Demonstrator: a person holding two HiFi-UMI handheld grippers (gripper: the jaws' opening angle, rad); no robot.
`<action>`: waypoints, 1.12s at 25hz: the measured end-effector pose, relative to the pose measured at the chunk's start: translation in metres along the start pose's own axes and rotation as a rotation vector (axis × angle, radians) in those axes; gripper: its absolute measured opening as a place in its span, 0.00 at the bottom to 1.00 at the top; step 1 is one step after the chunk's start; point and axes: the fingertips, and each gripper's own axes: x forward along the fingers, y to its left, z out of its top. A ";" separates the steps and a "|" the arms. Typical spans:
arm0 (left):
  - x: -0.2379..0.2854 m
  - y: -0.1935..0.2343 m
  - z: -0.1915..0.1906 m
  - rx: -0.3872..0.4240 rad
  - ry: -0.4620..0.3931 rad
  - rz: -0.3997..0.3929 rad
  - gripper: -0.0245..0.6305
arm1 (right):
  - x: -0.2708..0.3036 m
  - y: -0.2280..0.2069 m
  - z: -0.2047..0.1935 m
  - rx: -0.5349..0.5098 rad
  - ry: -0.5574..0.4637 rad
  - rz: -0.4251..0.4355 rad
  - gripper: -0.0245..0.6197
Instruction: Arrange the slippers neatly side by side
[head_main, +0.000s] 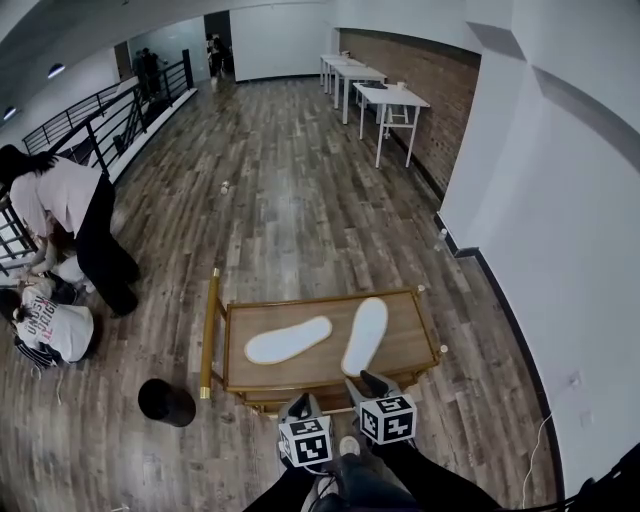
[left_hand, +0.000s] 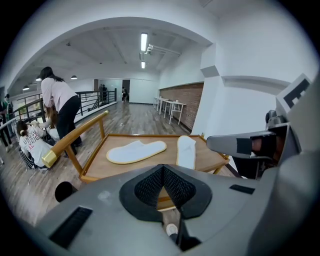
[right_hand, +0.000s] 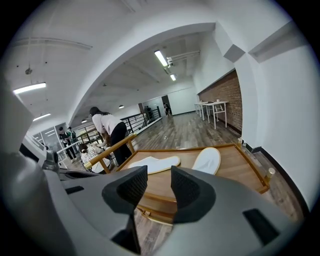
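Note:
Two white slippers lie sole-up on a low wooden cart (head_main: 400, 355). The left slipper (head_main: 288, 340) (left_hand: 136, 151) (right_hand: 154, 164) lies slanted, with its toe toward the right. The right slipper (head_main: 366, 335) (left_hand: 186, 151) (right_hand: 207, 161) points almost straight away from me, and a gap separates the two. Both grippers hover at the cart's near edge, short of the slippers. My left gripper (head_main: 300, 405) (left_hand: 163, 170) is shut, tips touching, with nothing in it. My right gripper (head_main: 372, 382) (right_hand: 159, 175) is open and empty, just below the right slipper's heel.
The cart has a gold-tipped wooden handle bar (head_main: 210, 335) on its left side. A black round object (head_main: 165, 402) stands on the floor at the front left. A standing person (head_main: 75, 215) and a crouching person (head_main: 50, 325) are further left. A white wall (head_main: 560, 250) runs along the right.

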 end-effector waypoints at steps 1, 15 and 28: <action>0.006 -0.001 0.004 -0.002 0.003 0.002 0.04 | 0.005 -0.004 0.003 0.000 0.001 0.004 0.26; 0.073 0.008 0.061 -0.042 0.007 0.083 0.04 | 0.082 -0.038 0.060 -0.057 0.041 0.116 0.26; 0.097 0.005 0.071 -0.069 0.014 0.118 0.04 | 0.115 -0.049 0.069 -0.125 0.096 0.215 0.26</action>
